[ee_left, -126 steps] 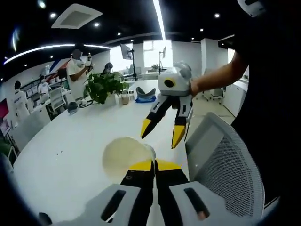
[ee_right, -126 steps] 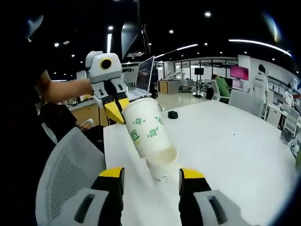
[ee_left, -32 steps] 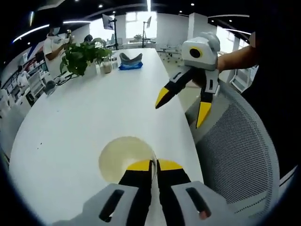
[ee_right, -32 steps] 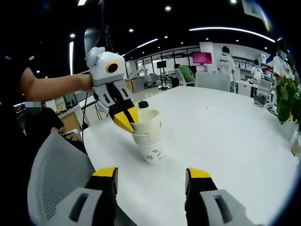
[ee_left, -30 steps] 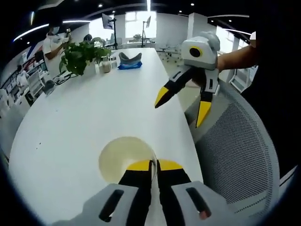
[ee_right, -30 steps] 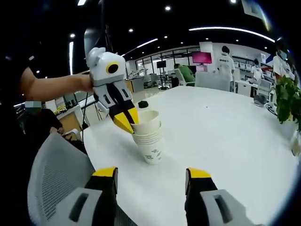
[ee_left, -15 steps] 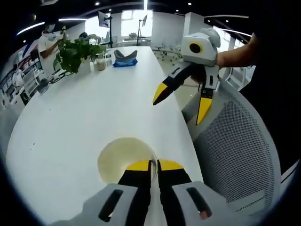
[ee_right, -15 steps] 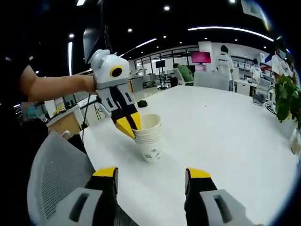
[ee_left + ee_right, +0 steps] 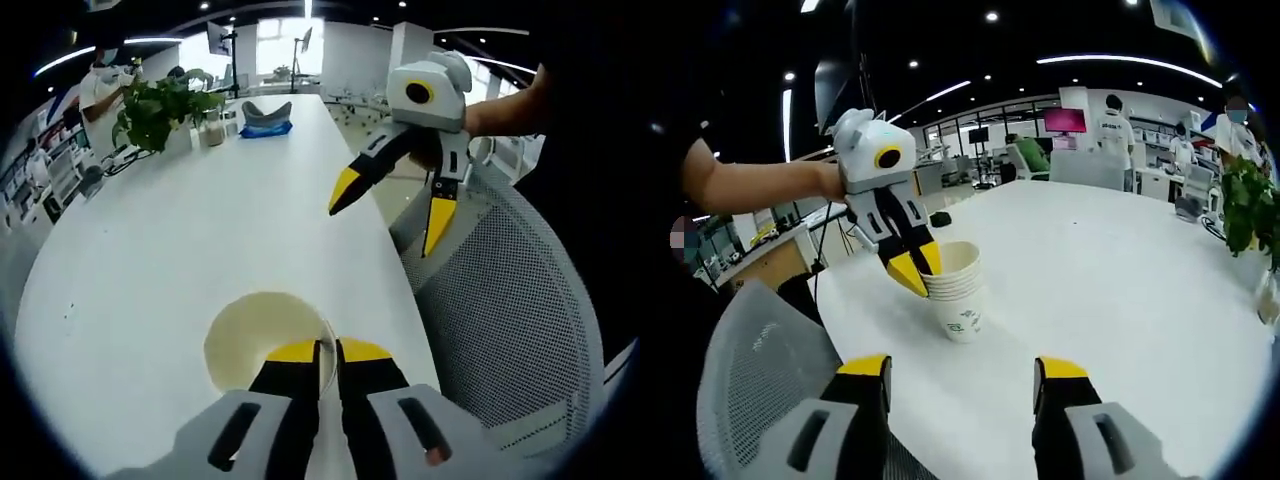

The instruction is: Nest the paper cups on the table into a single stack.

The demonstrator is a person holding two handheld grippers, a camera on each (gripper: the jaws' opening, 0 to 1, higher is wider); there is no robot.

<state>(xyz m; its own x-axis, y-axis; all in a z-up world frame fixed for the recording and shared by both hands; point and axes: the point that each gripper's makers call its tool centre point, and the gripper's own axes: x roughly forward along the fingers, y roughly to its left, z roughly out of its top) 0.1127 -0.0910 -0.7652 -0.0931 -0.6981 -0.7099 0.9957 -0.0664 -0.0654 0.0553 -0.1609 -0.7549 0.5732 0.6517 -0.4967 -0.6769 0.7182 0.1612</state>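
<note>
While the nested stack of white paper cups with green motifs [image 9: 958, 290] is standing upright on the long white worktop [image 9: 1120, 300] near its edge, the left hand-held gripper [image 9: 912, 268] is pinching the rim of the top cup, its yellow-tipped jaws drawn together on the cup wall. In the left gripper view, the top cup's pale open mouth [image 9: 262, 336] is sitting just ahead of those jaws. The right hand-held gripper [image 9: 390, 208] is hovering above the worktop edge with jaws spread wide, gripping nothing. No loose cup is showing on the worktop, so nesting is looking essentially done; only releasing the stack seems left.
</note>
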